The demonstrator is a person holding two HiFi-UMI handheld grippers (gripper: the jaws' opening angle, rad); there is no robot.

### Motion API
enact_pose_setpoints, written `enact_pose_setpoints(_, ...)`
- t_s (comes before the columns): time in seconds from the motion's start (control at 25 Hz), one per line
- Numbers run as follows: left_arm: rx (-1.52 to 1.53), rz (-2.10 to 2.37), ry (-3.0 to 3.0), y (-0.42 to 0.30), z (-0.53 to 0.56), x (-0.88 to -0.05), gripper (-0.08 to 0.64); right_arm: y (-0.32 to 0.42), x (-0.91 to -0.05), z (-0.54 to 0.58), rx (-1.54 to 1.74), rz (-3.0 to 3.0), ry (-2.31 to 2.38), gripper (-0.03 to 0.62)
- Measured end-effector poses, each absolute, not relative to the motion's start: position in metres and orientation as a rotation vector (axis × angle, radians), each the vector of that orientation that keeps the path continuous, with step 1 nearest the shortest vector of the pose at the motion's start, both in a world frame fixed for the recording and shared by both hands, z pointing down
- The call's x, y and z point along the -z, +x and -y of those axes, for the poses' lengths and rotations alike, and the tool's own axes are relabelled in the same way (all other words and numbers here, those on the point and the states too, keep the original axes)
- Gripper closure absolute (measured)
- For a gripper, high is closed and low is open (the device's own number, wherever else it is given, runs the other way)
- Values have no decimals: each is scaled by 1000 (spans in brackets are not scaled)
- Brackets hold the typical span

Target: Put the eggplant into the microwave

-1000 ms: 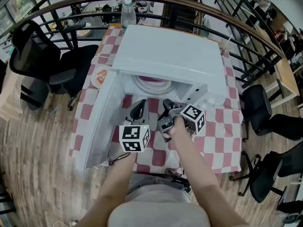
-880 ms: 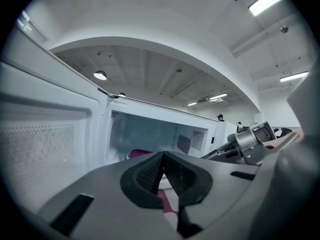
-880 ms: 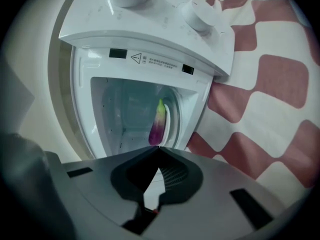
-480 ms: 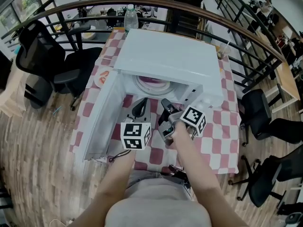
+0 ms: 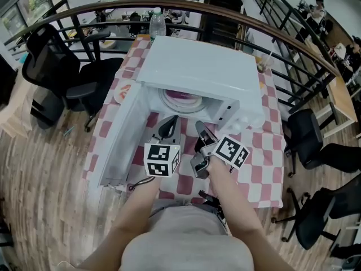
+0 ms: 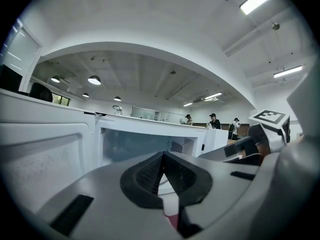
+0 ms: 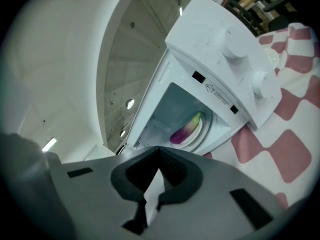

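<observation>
The purple eggplant [image 7: 186,129] lies on the round plate inside the white microwave [image 5: 203,66], and its purple also shows in the head view [image 5: 181,97]. The microwave door [image 5: 121,134] hangs open to the left. My left gripper [image 5: 168,129] hovers in front of the open cavity, shut and empty, its tips meeting in the left gripper view [image 6: 162,155]. Beside it on the right, my right gripper [image 5: 202,130] is also shut on nothing, tilted to one side, with the tips together [image 7: 159,149]. Neither gripper touches the eggplant.
The microwave stands on a red-and-white checkered table [image 5: 256,162]. A water bottle [image 5: 157,21] stands behind it and a small plate [image 5: 121,93] lies at the table's left edge. Black office chairs [image 5: 62,66] and a curved railing surround the table.
Both grippers have drawn back a little from the microwave opening and risen. The right gripper has rolled to one side. The eggplant has stayed on the plate.
</observation>
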State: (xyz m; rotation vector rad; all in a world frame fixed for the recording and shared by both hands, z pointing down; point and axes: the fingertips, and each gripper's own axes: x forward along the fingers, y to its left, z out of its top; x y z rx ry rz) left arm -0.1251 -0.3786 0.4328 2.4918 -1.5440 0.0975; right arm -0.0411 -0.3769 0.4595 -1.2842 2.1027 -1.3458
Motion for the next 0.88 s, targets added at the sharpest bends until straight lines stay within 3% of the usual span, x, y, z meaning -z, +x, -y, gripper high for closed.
enact_pose_setpoints(0.48,-85,1483,2572,-115,373,-420,557,-47,-409,360,650,-2413,-1485,569)
enact_pose_setpoints(0.88,-43,1431,2604,-108,373,-412,557,-49,-394,352,256,-2510,-1623,569)
